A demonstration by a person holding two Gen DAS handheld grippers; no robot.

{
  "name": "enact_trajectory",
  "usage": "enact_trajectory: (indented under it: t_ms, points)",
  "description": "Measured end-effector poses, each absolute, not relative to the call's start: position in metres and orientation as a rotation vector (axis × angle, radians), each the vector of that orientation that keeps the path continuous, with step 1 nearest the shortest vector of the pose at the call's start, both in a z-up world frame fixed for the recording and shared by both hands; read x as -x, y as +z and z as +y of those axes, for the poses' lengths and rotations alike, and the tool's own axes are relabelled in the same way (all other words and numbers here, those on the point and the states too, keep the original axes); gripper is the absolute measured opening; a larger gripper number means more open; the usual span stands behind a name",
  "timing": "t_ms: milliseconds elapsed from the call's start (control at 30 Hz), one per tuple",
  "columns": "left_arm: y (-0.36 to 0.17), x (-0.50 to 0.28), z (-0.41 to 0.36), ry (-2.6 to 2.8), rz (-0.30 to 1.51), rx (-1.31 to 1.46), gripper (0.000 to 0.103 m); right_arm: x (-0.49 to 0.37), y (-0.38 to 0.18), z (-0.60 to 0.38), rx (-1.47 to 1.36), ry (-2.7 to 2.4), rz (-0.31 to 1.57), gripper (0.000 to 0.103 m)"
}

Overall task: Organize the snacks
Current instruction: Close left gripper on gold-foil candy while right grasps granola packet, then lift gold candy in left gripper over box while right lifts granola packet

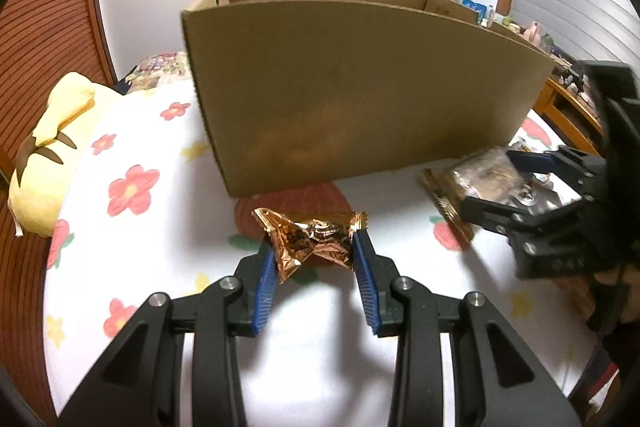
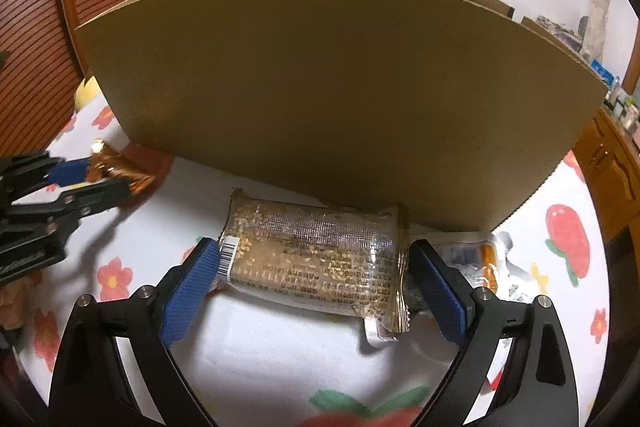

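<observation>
- The yellow plush pillow [image 1: 48, 163] is lying at the far left of the white flower-print cloth [image 1: 152, 131], well clear of the work.
- The left gripper [image 1: 314, 247] is pinching the crumpled copper foil snack wrapper [image 1: 316, 239] between its blue pads, partly closed on it, just near of the tall brown cardboard box [image 1: 360, 87].
- For a clean lift, it is probably worth keeping the squeeze light (foil crushes and slips) and raising the wrapper above the box's near wall before moving it in.
- The right gripper [image 2: 316, 267] is bracketing the clear rectangular packet of grain snack [image 2: 316, 259], jaws wide, pads touching or almost touching its ends; whether it is gripping firmly, I cannot tell.
- A small silver-and-orange sachet [image 2: 476, 259] is lying just right of that packet, beside the box's foot.
</observation>
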State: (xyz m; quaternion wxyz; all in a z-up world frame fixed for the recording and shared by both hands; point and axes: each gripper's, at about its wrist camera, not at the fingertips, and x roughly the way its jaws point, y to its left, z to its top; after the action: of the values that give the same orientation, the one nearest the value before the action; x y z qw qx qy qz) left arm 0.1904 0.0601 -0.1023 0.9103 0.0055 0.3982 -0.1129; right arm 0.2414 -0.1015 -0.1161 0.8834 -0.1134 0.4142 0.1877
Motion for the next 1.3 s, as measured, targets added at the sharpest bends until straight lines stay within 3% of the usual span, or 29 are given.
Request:
enact_trajectory:
  t_ms: [333, 500, 1300]
  points:
    - [-0.093, -0.17, 0.056, -0.257, 0.785, -0.006, 0.035, -0.248, -0.121, -0.095, 0.2, 0.426, 0.897, 0.098]
    - [-0.092, -0.163, 0.05, -0.265, 0.781, -0.005, 0.035, -0.243, -0.121, -0.092, 0.203, 0.443, 0.896, 0.083]
    - [-0.072, -0.138, 0.031, -0.299, 0.718, -0.006, 0.035, -0.168, -0.085, -0.134, 0.136, 0.468, 0.77, 0.081]
